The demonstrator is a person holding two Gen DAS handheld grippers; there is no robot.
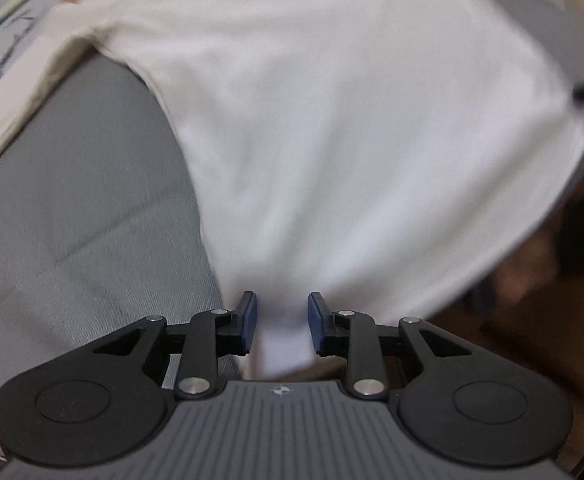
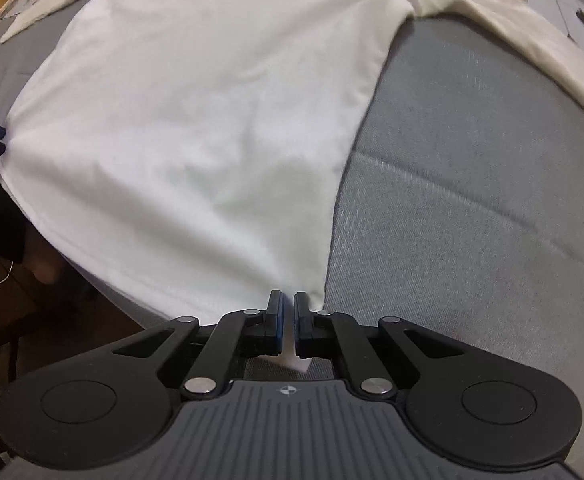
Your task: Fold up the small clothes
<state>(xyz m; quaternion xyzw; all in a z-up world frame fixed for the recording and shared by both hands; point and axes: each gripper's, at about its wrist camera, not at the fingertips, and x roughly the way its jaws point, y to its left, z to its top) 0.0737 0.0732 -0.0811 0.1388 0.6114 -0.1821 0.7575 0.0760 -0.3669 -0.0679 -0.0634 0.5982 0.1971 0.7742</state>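
Right gripper (image 2: pixel 288 322) pinches the white shirt's (image 2: pixel 196 120) hem corner, left gripper (image 1: pixel 282 322) stands narrowly parted around the other corner without pressing, the garment spreading ahead of both fingers over the grey cushion (image 2: pixel 472 200): light, limp cloth, best held at corners.

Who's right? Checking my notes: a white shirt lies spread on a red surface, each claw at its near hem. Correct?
Wrong colour: the surface is grey, not red, as the right wrist view shows. The white shirt does lie spread on it, with the left claw and right claw each at its near hem.
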